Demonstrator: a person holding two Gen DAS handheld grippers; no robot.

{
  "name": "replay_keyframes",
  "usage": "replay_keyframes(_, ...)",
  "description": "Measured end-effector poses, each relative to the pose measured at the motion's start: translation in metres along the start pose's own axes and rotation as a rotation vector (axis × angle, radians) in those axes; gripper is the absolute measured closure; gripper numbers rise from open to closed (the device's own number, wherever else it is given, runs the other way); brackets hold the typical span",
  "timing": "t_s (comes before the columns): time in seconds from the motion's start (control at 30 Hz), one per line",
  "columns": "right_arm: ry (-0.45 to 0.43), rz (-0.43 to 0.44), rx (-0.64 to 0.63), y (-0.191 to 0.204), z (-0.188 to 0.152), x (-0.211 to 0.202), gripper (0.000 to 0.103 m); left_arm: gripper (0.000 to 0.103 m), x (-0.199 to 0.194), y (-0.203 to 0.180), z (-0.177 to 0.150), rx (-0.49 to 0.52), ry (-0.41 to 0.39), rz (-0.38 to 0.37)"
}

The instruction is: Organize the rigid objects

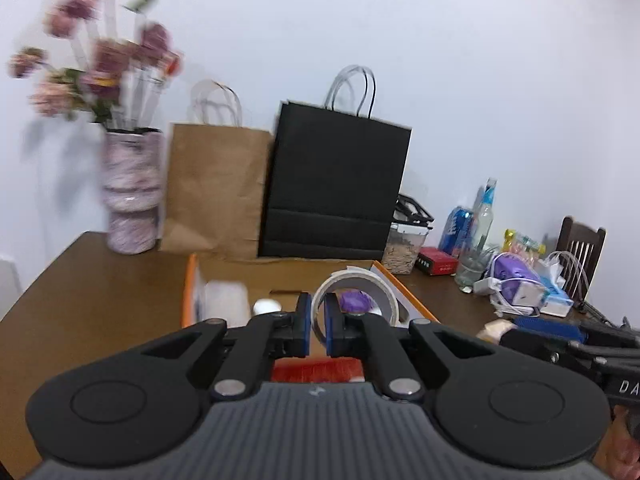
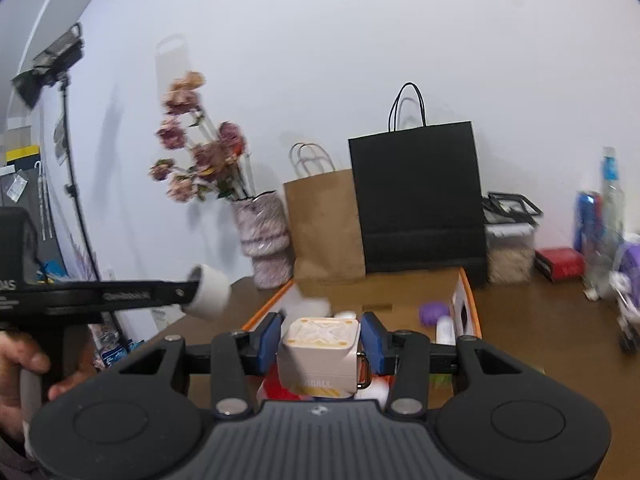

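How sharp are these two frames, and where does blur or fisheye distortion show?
Left wrist view: the flowers and vase are motion-smeared, while the left gripper, shut on the tape roll, stays crisp. Right wrist view: the bottles at the right edge smear, the flowers blur, the black bag leans from lens curvature; the right gripper holding the cream box is fairly sharp.

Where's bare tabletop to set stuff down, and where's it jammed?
Free: the brown table left of the orange-edged cardboard box, in front of the flower vase, and the strip right of the box toward the clutter. Crowded: the back right corner, with the clear bottle, blue can, red box and purple device. Bags line the wall.
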State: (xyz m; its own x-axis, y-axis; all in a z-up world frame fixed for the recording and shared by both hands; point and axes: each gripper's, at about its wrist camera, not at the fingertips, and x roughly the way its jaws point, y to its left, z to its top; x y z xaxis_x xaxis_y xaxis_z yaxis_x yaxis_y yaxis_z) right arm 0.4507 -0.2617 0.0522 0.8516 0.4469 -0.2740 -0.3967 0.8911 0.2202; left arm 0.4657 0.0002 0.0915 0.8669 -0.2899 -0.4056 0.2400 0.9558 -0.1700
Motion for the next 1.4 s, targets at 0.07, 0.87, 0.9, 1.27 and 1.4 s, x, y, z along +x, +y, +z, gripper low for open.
replay_keyframes(0.07,0.038,-0.008,0.021,-0.018,0.023,0.047,0.06,0.096,0.047,0.006,0.021,-0.012,0.064,-0.006)
replay_keyframes(0.87,0.415,-0.206,-0.028,-0.076,0.036,0.304,0.054,0.04,0.285,0.059,0.047,-0.021,0.419,0.078)
replay_keyframes(0.9,0.408,-0.203,-0.029,-0.075,0.041,0.294,0.054,0.039,0.279,0.056,0.052,-0.004,0.411,0.092)
replay_keyframes(1.27,0.317,-0.259,-0.073,-0.055,0.082,0.126,0.032,0.021,0.139,0.045,0.072,0.017,0.256,0.231)
replay_keyframes(1.4,0.258,-0.254,-0.097,-0.035,0.069,0.059,0.028,0.015,0.064,0.026,0.063,0.033,0.157,0.247)
